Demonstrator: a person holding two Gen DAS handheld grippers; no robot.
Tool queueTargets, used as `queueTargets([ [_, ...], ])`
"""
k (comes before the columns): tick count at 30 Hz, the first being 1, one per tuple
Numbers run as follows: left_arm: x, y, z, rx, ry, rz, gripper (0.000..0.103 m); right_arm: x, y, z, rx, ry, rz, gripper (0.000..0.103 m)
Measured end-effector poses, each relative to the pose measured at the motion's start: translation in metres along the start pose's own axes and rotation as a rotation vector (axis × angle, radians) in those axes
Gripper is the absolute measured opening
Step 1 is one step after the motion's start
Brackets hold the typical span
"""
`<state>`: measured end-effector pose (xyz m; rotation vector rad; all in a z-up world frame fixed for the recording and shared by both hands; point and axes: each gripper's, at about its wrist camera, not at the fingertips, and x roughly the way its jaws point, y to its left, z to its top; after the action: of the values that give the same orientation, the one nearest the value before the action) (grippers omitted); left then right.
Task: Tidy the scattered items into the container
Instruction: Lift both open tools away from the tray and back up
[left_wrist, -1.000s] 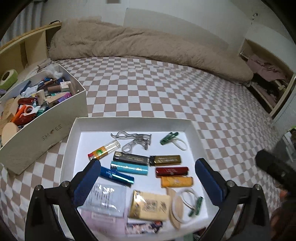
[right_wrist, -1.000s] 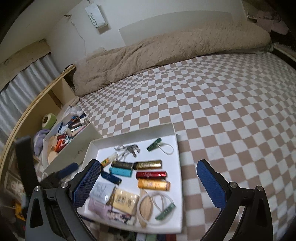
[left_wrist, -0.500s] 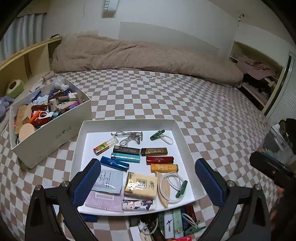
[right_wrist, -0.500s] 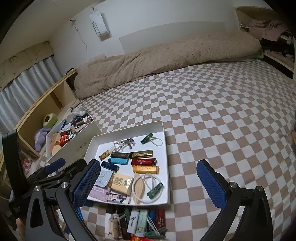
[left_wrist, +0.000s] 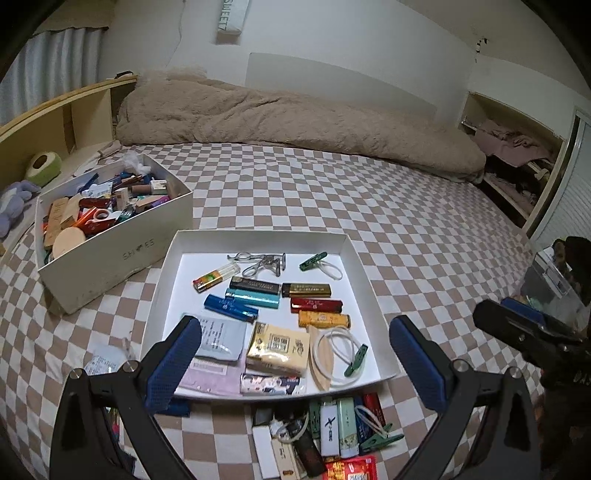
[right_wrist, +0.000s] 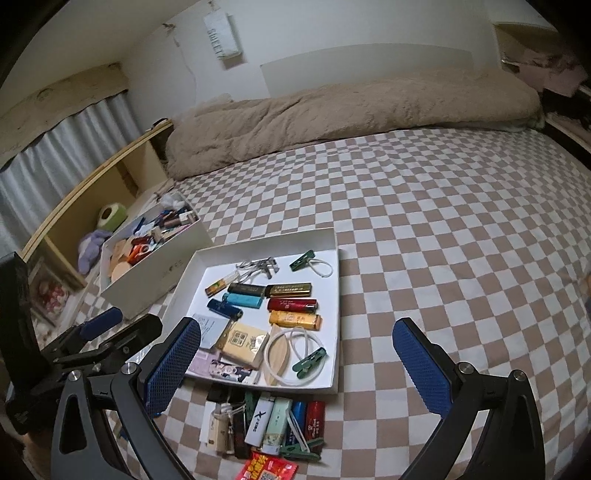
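Shallow white tray (left_wrist: 354, 254) sits on the checkered bedspread (left_wrist: 406, 221), centre of both wrist views, near edge toward the grippers. Contents lie flat in loose rows: eyelash curler (left_wrist: 264, 261) and a green clip (left_wrist: 313, 260) with white loop at the far side; below them a clear-orange lighter (left_wrist: 215, 277), a black lighter (left_wrist: 255, 285), a brown one (left_wrist: 306, 290), teal (left_wrist: 252, 298), blue (left_wrist: 231, 307), red (left_wrist: 316, 305) and orange (left_wrist: 324, 319). Near side: grey sachet (left_wrist: 221, 338), yellow packet (left_wrist: 277, 348), wooden oval piece (left_wrist: 318, 357), second green clip (left_wrist: 356, 360) on a white cord.

Unsorted pile (left_wrist: 325, 432) lies on the bedspread just outside the tray's near edge — white lighter marked X (right_wrist: 259, 418), pale green one, red one, a green clip, a red-and-yellow packet (right_wrist: 266, 468) nearest the camera.

Left gripper (left_wrist: 295, 362): held above the tray's near edge, blue pads wide apart, nothing between them. Right gripper (right_wrist: 301, 365): same — spread wide, empty, over the tray's near right corner and the bedspread.

Deep white shoebox (left_wrist: 110, 254), full of mixed small items, stands touching the tray's far left corner. Beige duvet (left_wrist: 295, 122) is bunched along the far edge of the bed; wooden shelf (left_wrist: 48, 122) at left holds a green tape roll (left_wrist: 43, 168).
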<state>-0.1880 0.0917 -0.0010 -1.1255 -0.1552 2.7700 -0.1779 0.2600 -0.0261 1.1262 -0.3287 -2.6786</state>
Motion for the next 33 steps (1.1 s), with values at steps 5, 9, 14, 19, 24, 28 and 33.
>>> queueTargets([
  [5, -0.013, -0.006, -0.008, 0.012, -0.020, -0.001, 0.102, -0.001, 0.004, -0.006, -0.022, 0.009, 0.029, 0.103],
  [9, -0.019, -0.004, -0.008, 0.009, -0.037, 0.001, 0.102, -0.001, 0.007, -0.005, -0.038, 0.013, 0.039, 0.103],
  [14, -0.024, 0.000, -0.006, 0.014, -0.049, 0.012, 0.102, -0.006, -0.002, -0.001, 0.008, -0.011, 0.062, 0.103],
  [19, -0.027, 0.001, -0.003, 0.012, -0.058, 0.000, 0.102, -0.005, -0.013, 0.001, 0.047, -0.012, 0.066, 0.103],
  [24, -0.030, -0.007, -0.003, 0.037, -0.063, 0.000, 0.102, -0.005, -0.011, 0.000, 0.043, -0.008, 0.071, 0.103],
  [28, -0.032, -0.011, -0.004, 0.036, -0.065, -0.007, 0.102, -0.009, -0.008, -0.003, 0.025, -0.008, 0.074, 0.103],
  [33, -0.032, -0.011, -0.005, 0.039, -0.064, 0.004, 0.102, -0.011, -0.009, -0.003, 0.023, -0.009, 0.078, 0.103],
])
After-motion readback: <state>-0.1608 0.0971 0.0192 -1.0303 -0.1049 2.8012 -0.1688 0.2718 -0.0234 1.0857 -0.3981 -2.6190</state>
